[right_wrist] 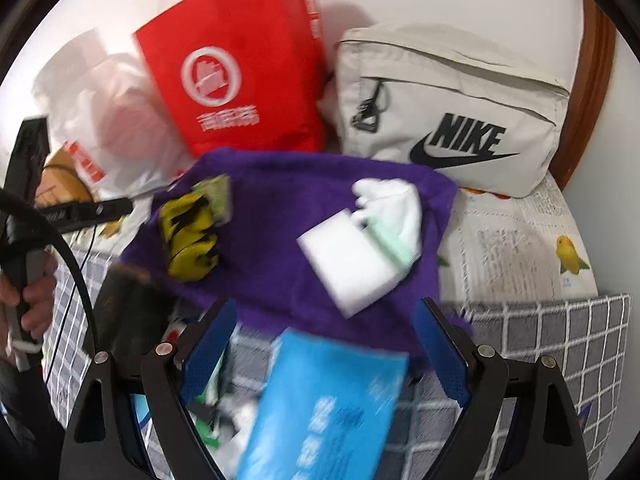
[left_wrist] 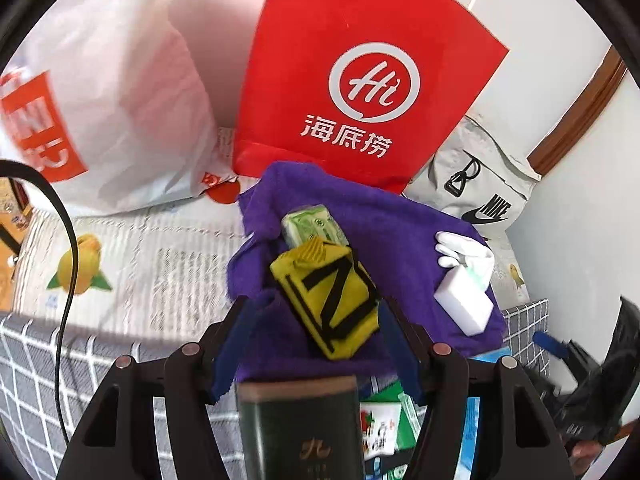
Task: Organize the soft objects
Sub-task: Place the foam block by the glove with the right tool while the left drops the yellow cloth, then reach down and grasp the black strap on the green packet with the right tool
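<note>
With both the left gripper point(left_wrist: 312, 320) and the right gripper point(right_wrist: 324, 320) spread and holding nothing, the purple towel point(left_wrist: 400, 220) lay on the bed carrying the yellow sock point(left_wrist: 328, 300) and white sponge point(left_wrist: 464, 304) (loose, likely to slide), so lifting its edges evenly seemed wisest.

One purple towel point(left_wrist: 404, 216), three bags point(left_wrist: 360, 60), one sponge point(left_wrist: 464, 304)

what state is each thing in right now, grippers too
left gripper: open, nothing gripped
right gripper: open, empty
purple towel: spread out, rumpled, holding small items
yellow sock: folded, lying on towel
white sponge block: lying on towel, tilted
red paper bag: standing upright
grey Nike bag: zipped shut, leaning on wall
</note>
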A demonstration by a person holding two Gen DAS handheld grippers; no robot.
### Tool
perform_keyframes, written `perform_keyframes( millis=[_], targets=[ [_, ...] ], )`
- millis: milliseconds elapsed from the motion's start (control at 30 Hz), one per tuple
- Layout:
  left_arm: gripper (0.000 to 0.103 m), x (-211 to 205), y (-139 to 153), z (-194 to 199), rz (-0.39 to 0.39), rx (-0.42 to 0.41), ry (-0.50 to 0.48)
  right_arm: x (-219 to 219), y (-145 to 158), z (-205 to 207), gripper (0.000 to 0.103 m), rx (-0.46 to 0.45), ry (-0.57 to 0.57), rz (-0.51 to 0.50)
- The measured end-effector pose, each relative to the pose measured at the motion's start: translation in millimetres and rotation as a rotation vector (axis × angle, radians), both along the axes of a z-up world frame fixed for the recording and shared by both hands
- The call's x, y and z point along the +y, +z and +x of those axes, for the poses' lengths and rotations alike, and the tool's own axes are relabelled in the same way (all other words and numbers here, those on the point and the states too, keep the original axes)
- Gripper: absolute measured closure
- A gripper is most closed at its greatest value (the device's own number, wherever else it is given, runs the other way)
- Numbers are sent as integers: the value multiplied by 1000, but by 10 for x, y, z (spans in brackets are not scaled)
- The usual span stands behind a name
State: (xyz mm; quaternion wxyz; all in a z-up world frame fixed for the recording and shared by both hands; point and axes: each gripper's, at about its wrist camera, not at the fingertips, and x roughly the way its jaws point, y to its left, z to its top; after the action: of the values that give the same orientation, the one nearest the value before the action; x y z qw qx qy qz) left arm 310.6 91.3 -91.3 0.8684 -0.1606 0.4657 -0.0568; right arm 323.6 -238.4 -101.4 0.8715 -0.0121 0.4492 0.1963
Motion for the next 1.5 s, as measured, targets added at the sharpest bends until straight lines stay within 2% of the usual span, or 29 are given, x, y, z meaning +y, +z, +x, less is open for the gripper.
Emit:
perform_keyframes(
  millis=[267,467,667,733,833,867,900,967,1000,1067,1167,1267,1500],
  targets=[
    [39,134,60,-525,2,4,33,394,-87,-741,14,-18,146,-46],
    [39,265,84,-887,5,2,53,898,-323,-1201,14,-52,362,-100],
    [38,411,106,-1196,9,-12,72,1267,-599,-1318,15,-107,505,-266],
    [38,451,110,-1254,5,-16,76,1350,-707,-1263,16,-99,525,-319],
    [38,505,120,-1313,9,-19,84,1433,-891,-1182,34,-75,535,-410],
    [38,524,120,-1325,5,-22,87,1422,-923,-1152,52,-56,533,-406],
    [38,543,118,-1333,-2,-25,90,1374,-897,-1117,56,-39,517,-359],
    [38,570,103,-1333,-25,-25,94,1287,-886,-1058,62,35,501,-312],
    [38,573,92,-1335,-37,-24,94,1269,-874,-1061,64,39,499,-311],
    [38,564,64,-1342,-48,-22,86,1251,-853,-1147,64,32,520,-337],
    [38,537,22,-1369,-50,-18,78,1224,-814,-1302,64,62,559,-313],
    [38,508,-26,-1388,-55,-6,72,1217,-779,-1418,58,71,586,-294],
    [38,443,-65,-1479,-21,10,48,1451,-832,-1458,53,30,564,-354]
  ],
)
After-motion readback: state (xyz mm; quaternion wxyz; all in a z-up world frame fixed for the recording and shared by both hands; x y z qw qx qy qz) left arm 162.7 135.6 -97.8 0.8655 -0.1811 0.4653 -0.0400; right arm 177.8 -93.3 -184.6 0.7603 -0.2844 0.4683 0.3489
